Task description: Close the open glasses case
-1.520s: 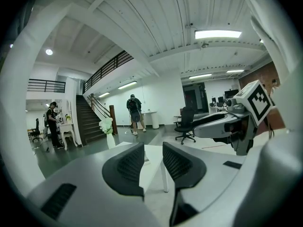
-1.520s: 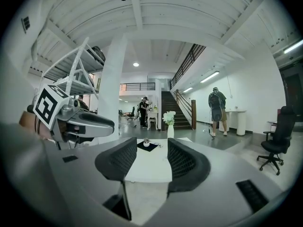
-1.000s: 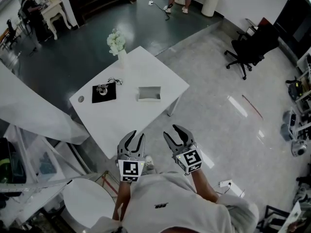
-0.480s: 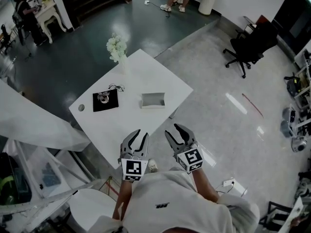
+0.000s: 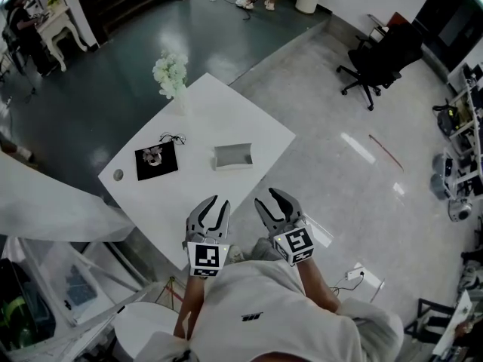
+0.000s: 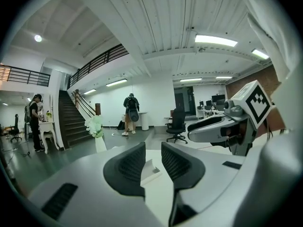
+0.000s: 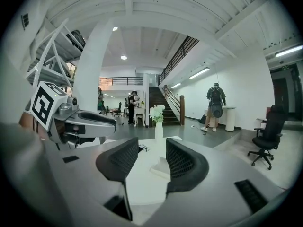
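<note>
I am on the approach step. The left claw [image 5: 215, 200] is half wide and empty. The right claw [image 5: 266, 199], empty too, has just been closing a little. The case [image 5: 232, 156] lies on the surface [image 5: 211, 119], well ahead of both. Next I must reach its lid.

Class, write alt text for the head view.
An open glasses case lies on a white table. The left gripper and right gripper hover by its near edge, open; the right one's fingers have just been closing, nothing between them.
</note>
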Motion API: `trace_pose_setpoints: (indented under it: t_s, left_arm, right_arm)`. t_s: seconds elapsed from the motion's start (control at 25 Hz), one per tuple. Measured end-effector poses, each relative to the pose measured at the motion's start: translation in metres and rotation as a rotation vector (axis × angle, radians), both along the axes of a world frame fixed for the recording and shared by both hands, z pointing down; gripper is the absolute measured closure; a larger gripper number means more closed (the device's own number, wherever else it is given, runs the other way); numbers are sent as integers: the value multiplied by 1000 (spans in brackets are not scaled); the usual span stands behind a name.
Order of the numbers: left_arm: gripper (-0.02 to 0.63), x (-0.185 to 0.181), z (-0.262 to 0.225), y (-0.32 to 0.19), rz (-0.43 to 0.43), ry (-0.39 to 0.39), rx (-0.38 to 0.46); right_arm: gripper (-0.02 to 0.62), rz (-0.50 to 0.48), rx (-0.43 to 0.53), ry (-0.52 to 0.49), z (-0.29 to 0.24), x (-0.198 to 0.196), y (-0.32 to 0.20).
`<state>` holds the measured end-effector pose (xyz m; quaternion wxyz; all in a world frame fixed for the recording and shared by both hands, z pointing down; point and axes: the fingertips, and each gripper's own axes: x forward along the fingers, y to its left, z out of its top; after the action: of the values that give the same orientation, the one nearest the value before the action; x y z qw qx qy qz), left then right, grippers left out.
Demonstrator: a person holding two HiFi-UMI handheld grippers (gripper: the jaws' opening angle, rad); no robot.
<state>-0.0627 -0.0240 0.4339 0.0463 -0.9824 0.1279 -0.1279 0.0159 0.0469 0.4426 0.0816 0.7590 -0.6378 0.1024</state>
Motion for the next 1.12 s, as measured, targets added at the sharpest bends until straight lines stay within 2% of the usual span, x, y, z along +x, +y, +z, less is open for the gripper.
trace_pose_setpoints:
  t_s: [0.44, 0.84, 1.12]
  left_arm:
    - [497, 26, 10, -19, 6, -11, -4]
    - [502, 69, 16, -49, -46, -39, -11]
    - [505, 106, 22, -71, -116, -60, -15]
  right_arm:
    - [411, 17, -5, -14, 8, 26, -17]
    - [416, -31, -10, -42, 12, 75, -52]
    - [423, -91, -17, -65, 14, 118, -77]
